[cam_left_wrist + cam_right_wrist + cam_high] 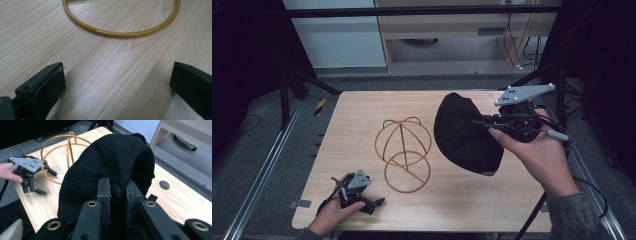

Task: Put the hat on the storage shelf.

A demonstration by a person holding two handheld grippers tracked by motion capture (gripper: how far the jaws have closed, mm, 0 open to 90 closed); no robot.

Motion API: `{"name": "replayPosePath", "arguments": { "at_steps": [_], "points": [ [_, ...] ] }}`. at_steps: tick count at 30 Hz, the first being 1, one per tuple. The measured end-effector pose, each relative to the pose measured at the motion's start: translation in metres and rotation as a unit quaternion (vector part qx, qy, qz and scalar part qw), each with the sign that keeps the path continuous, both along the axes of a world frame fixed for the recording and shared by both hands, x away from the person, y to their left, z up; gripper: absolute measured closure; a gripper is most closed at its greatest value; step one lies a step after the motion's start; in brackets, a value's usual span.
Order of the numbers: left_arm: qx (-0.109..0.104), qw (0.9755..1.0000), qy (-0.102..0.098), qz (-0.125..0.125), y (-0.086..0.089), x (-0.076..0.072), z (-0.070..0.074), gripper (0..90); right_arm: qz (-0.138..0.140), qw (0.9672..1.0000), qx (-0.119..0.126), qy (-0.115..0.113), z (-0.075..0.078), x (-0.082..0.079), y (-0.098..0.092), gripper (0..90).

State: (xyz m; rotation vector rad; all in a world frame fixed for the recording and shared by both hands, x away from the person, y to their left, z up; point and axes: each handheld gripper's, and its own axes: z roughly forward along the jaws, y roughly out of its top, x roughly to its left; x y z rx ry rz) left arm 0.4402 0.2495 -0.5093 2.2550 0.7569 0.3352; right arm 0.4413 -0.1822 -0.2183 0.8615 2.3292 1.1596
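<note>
Black cloth cap (467,132) looks soft, light; your right claw (486,123) pinches its bunched fabric, probably near the crown; left claw (373,202) gapes, lower left.

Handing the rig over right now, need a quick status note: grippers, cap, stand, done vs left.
Right gripper: shut on the black cap, holding it off the table, right of the stand.
Left gripper: open, holding nothing, resting on the table at the near left corner, in front of the stand's base ring.
Wire stand: upright mid-table, nothing on it.
Done: cap gripped and lifted.
Left, most likely: carry the cap over the stand's dome, lower it on, release. The left gripper could steady the base if the stand tips.
</note>
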Motion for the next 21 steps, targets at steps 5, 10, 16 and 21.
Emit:
{"name": "replayPosePath", "arguments": {
  "at_steps": [5, 10, 16, 21],
  "points": [
    [0.0, 1.0, 0.0, 0.0, 0.0, 0.0, 0.0, 0.0, 0.012, 0.9999, 0.008, -0.005, 0.004, -0.003, 0.006, 77.5],
    [0.0, 1.0, 0.0, 0.0, 0.0, 0.0, 0.0, 0.0, 0.019, 0.9997, 0.011, -0.011, 0.009, -0.005, 0.012, 77.6],
    [0.001, 1.0, 0.001, 0.0, 0.0, 0.0, 0.0, 0.0, 0.028, 0.9994, 0.014, -0.014, 0.014, -0.005, 0.019, 77.6],
    [0.0, 1.0, 0.001, 0.0, 0.0, 0.0, 0.0, 0.0, 0.035, 0.9992, 0.012, -0.014, 0.017, -0.003, 0.028, 77.6]
  ]
}}
